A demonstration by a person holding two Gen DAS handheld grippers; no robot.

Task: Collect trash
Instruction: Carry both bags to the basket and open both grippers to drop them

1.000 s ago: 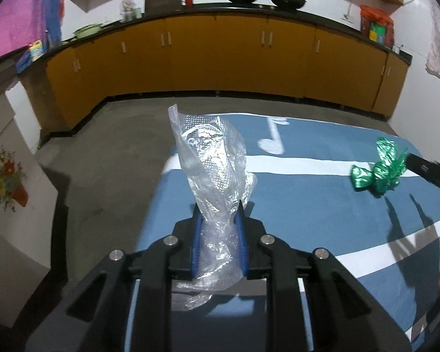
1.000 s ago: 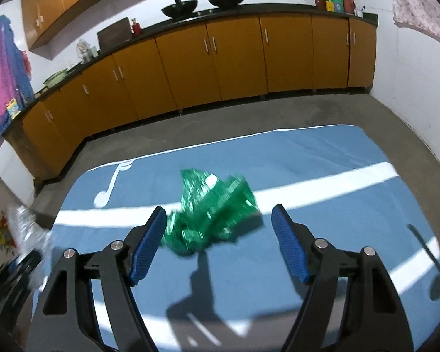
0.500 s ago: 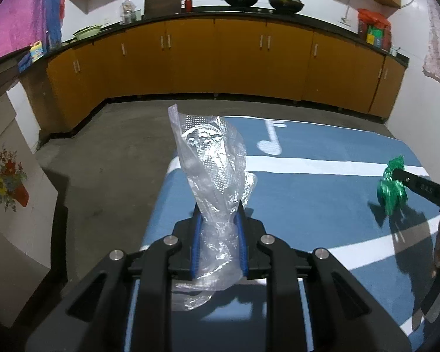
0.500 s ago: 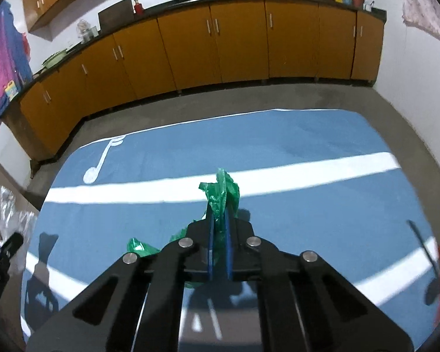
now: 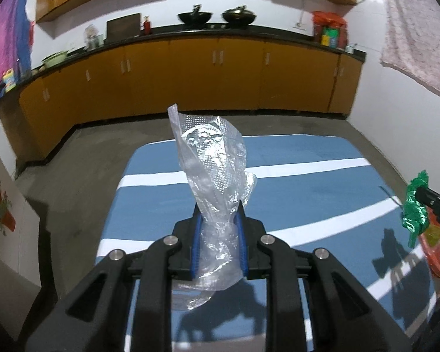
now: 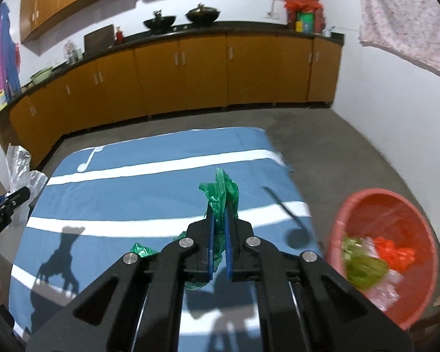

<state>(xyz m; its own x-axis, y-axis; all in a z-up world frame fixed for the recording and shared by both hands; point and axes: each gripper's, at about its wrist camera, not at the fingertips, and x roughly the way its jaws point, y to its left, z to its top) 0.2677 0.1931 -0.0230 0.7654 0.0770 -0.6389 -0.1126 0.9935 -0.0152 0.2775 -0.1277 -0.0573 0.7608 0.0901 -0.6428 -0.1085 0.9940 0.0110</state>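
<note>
Left claw clamped on a clear dimpled plastic bag, crumpled, standing upright above the blue striped mat. Right claw clamped on a thin crinkled green plastic bag, held over the mat beside a round red basin of scraps.

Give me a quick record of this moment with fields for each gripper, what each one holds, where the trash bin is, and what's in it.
left gripper: shut on clear plastic bag, held above the blue mat
right gripper: shut on green plastic bag, lifted off the mat
trash bin: red basin on the floor, to the right of the mat
basin contents: green, orange-red and clear scraps, blurred
mat surface: no loose trash visible on it
</note>
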